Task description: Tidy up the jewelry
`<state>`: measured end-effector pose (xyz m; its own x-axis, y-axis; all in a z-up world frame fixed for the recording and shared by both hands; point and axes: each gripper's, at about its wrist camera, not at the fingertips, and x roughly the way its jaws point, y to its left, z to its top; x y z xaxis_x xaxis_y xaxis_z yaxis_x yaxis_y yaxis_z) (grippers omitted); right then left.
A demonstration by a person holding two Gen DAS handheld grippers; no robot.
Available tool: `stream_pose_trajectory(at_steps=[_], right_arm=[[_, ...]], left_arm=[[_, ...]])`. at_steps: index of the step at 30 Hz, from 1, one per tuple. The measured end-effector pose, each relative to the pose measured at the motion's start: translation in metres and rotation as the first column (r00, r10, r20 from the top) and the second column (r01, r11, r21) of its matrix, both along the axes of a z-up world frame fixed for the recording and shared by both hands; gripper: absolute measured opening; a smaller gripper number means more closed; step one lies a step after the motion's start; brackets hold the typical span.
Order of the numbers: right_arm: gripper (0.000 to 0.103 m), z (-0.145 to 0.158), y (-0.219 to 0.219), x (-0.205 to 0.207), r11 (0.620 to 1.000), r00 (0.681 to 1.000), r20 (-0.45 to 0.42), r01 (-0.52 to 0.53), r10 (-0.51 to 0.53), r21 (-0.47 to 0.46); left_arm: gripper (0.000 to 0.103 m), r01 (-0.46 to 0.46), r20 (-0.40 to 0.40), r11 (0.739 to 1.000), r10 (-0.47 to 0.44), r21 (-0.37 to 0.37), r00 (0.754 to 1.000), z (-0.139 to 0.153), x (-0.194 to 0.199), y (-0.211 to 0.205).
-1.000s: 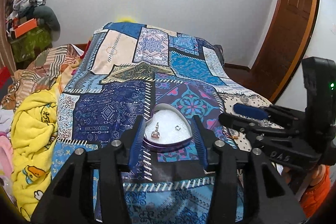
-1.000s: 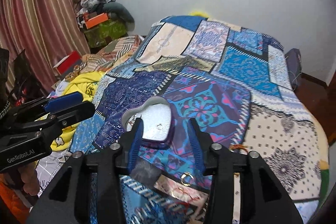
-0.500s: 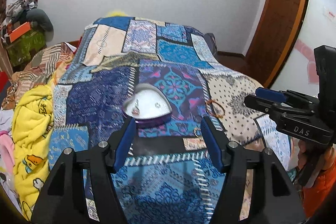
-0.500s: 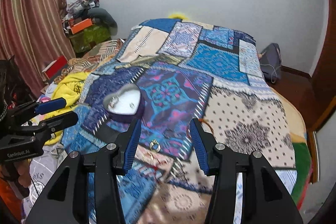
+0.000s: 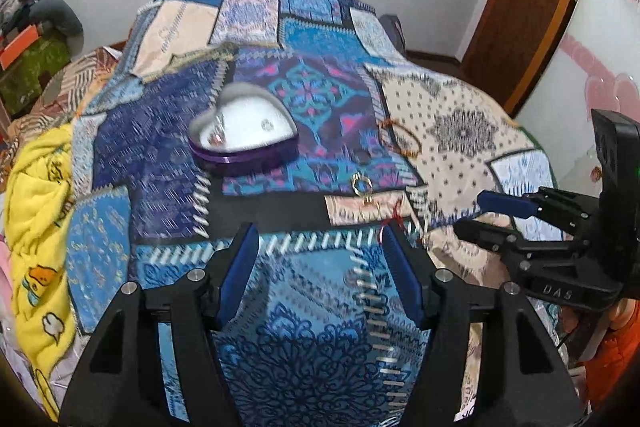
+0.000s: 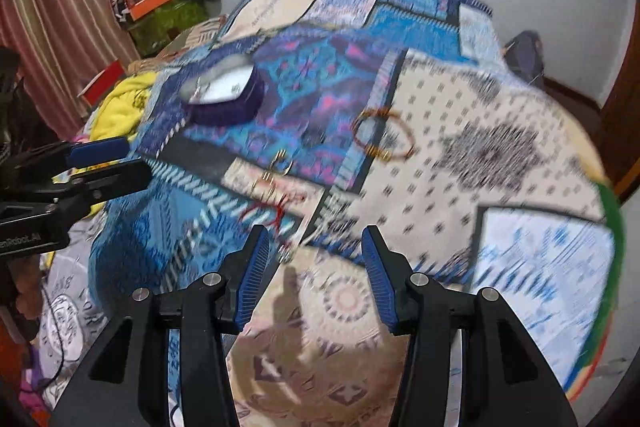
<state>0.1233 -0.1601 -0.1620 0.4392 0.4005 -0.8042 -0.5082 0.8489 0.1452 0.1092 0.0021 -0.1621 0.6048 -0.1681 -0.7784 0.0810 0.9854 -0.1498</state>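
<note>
Purple-walled and heart-shaped, the tin sits on the patchwork quilt, trinkets inside. Right of it lie gold rings and a thin beaded bracelet. Left gripper and right gripper hover spread, holding nothing.

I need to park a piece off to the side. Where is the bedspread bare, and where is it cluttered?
Bare: the cream dotted patch right of the beaded bracelet, and the dark blue patch between the heart box and yellow blanket. Crowded: the gold rings and red string just past both open grippers.
</note>
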Motion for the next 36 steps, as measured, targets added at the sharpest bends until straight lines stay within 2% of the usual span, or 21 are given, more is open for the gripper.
stream_pose_trajectory(at_steps=[2, 4, 6, 9, 13, 20, 25, 30, 36], right_arm=[[0.04, -0.007, 0.002, -0.001, 1.0, 1.0, -0.018, -0.008, 0.008, 0.008], [0.026, -0.011, 0.004, -0.002, 1.0, 0.999, -0.036, -0.024, 0.024, 0.017], [0.02, -0.013, 0.008, -0.003, 0.999, 0.998, -0.045, -0.04, 0.041, 0.023], [0.019, -0.015, 0.013, -0.005, 0.998, 0.997, -0.043, -0.057, 0.058, 0.016], [0.011, -0.026, 0.017, -0.001, 0.998, 0.996, -0.064, -0.058, 0.058, 0.005], [0.01, -0.023, 0.014, 0.0, 0.999, 0.998, -0.055, -0.031, 0.032, 0.011], [0.011, -0.006, 0.007, -0.001, 0.999, 0.999, 0.003, -0.032, 0.032, 0.031], [0.011, -0.021, 0.016, 0.009, 0.998, 0.998, -0.029, -0.059, 0.058, -0.025], [0.011, -0.027, 0.014, 0.012, 0.998, 0.998, -0.032, -0.059, 0.059, 0.003]], left_arm=[[0.063, 0.008, -0.021, 1.0, -0.008, -0.005, 1.0, -0.008, 0.0, -0.003], [0.063, 0.016, -0.035, 1.0, -0.017, -0.005, 0.999, -0.014, 0.0, -0.004], [0.063, 0.021, -0.046, 1.0, -0.022, -0.011, 0.999, -0.019, 0.0, -0.006], [0.063, 0.033, -0.058, 0.999, -0.034, -0.027, 0.998, -0.025, 0.0, -0.007], [0.063, 0.056, -0.069, 0.997, -0.059, -0.044, 0.996, -0.03, 0.001, -0.011], [0.057, 0.088, -0.092, 0.994, -0.094, -0.068, 0.991, -0.04, 0.009, -0.021], [0.056, 0.105, -0.084, 0.992, -0.111, -0.072, 0.99, -0.039, 0.012, -0.024], [0.056, 0.106, -0.085, 0.992, -0.112, -0.07, 0.99, -0.042, 0.017, -0.027], [0.056, 0.12, -0.085, 0.99, -0.126, -0.074, 0.988, -0.045, 0.016, -0.029]])
